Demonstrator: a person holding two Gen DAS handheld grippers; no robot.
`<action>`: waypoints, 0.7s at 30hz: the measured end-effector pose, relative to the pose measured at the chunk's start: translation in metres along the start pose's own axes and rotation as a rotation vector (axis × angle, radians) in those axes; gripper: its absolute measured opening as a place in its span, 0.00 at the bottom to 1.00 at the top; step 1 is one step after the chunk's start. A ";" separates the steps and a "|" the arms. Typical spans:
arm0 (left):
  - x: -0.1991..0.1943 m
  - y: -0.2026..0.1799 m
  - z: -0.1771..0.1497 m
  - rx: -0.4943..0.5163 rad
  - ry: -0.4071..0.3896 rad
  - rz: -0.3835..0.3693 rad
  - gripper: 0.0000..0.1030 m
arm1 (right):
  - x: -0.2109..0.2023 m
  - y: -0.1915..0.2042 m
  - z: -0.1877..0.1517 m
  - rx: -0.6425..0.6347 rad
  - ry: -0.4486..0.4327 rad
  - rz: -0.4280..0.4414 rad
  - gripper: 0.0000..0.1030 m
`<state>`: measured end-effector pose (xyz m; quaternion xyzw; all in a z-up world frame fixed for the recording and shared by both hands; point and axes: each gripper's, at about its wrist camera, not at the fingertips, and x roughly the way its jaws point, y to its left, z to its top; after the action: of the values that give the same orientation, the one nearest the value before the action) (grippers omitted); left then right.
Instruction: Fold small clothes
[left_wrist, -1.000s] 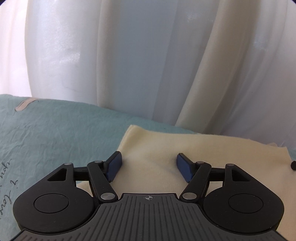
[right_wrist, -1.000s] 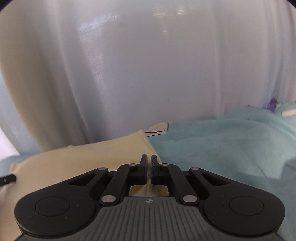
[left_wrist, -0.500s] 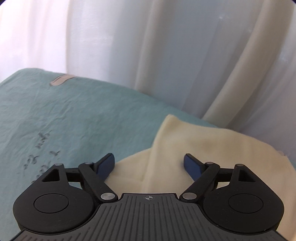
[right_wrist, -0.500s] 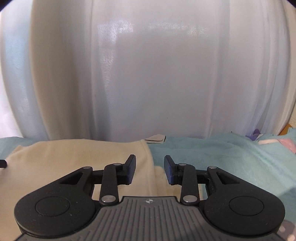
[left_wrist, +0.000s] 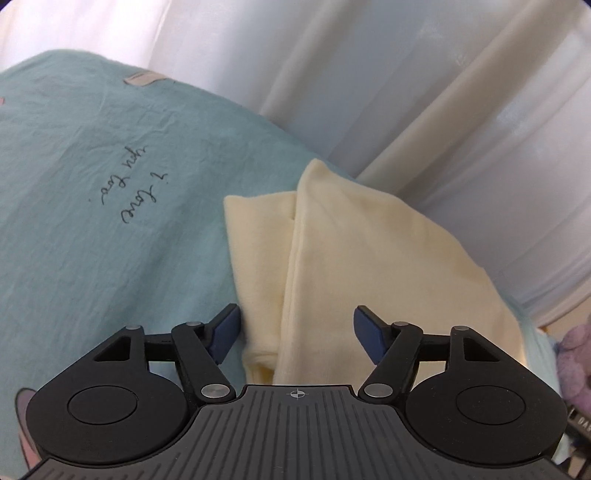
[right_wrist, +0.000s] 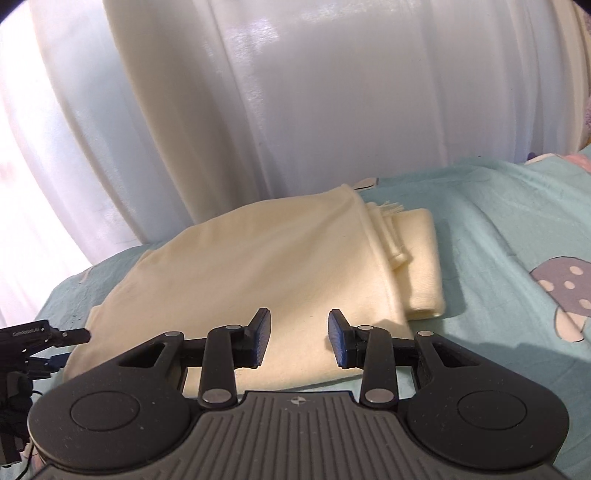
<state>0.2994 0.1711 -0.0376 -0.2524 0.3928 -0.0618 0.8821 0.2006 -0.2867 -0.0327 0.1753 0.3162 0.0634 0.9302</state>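
Note:
A pale yellow garment (left_wrist: 369, 258) lies folded on the teal bedsheet (left_wrist: 92, 240), its top layer over a narrower part that sticks out on the left. It also shows in the right wrist view (right_wrist: 258, 266), with a folded sleeve part (right_wrist: 417, 258) sticking out to the right. My left gripper (left_wrist: 295, 332) is open and empty, above the garment's near edge. My right gripper (right_wrist: 299, 338) is open and empty, over the garment's near edge. The left gripper's tip (right_wrist: 70, 335) shows at the left edge of the right wrist view.
White curtains (right_wrist: 314, 110) hang right behind the garment along the bed's far edge. The sheet bears handwriting print (left_wrist: 133, 192) and a mushroom print (right_wrist: 565, 288). A purple plush thing (left_wrist: 576, 362) sits at the right edge.
My right gripper has opened from shut and let go of the garment. Both grippers have drawn back and risen, so more of the folded garment shows.

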 end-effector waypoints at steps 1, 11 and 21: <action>0.001 0.003 0.001 -0.030 -0.008 -0.009 0.66 | 0.002 0.004 -0.002 0.009 0.013 0.025 0.39; 0.025 0.014 0.022 -0.146 0.020 -0.021 0.29 | 0.039 0.078 -0.014 -0.078 0.124 0.191 0.29; 0.025 0.004 0.021 -0.058 0.016 -0.001 0.19 | 0.080 0.145 -0.018 -0.245 0.142 0.202 0.13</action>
<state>0.3312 0.1755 -0.0440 -0.2777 0.4013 -0.0529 0.8712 0.2522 -0.1280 -0.0380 0.0867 0.3519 0.2069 0.9087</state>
